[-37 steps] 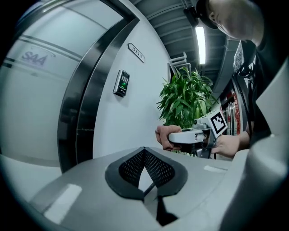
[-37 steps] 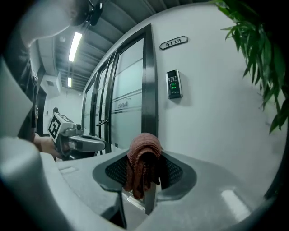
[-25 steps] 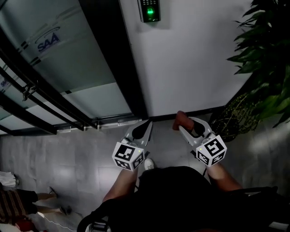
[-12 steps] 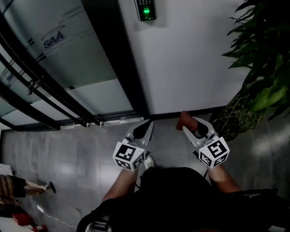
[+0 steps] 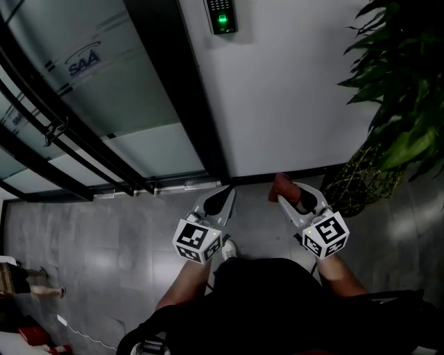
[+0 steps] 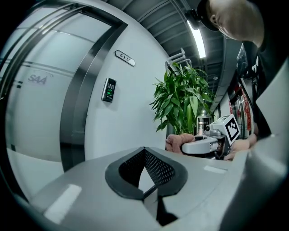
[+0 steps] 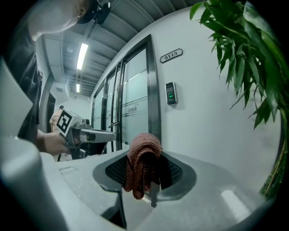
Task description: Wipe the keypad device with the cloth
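Hanging cloth (image 7: 141, 168), apparently within right gripper (image 7: 145, 155)

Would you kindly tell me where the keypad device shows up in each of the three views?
Head view: keypad device at the top edge, middle, on the white wall.
Left gripper view: left of centre, halfway up.
Right gripper view: just right of centre, upper half.
Shared landmark: the dark door frame just beside it.

Nubby woven cloth (image 7: 143, 153), matt painted wall (image 5: 298, 97), frosted glass door (image 5: 104, 87).
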The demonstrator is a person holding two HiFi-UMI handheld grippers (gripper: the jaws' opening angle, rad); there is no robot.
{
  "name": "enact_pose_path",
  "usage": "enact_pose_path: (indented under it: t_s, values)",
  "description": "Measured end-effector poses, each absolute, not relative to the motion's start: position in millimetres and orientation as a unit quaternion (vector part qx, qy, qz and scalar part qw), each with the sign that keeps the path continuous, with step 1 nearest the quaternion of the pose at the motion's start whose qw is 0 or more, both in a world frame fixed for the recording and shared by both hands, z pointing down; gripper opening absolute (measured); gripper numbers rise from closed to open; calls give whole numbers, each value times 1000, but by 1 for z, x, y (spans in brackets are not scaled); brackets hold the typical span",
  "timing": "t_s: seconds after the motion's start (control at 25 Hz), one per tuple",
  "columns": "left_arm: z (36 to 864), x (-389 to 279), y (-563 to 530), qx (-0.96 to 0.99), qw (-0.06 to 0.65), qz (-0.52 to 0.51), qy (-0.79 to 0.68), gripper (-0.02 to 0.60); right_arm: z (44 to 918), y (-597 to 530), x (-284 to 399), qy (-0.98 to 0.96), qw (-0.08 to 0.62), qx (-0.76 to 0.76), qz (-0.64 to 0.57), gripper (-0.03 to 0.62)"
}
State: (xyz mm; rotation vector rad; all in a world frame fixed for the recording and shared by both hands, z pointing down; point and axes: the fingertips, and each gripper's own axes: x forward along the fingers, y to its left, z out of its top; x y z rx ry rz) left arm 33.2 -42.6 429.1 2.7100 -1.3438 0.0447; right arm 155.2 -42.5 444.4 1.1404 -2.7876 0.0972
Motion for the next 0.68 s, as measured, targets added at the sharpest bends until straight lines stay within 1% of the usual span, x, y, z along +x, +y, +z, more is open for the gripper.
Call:
enact_pose_path:
  t_s: [0.68]
  values:
    - [423,39,-41,901,50,18,-431,15,446,-40,157,-921,71,381,32,144]
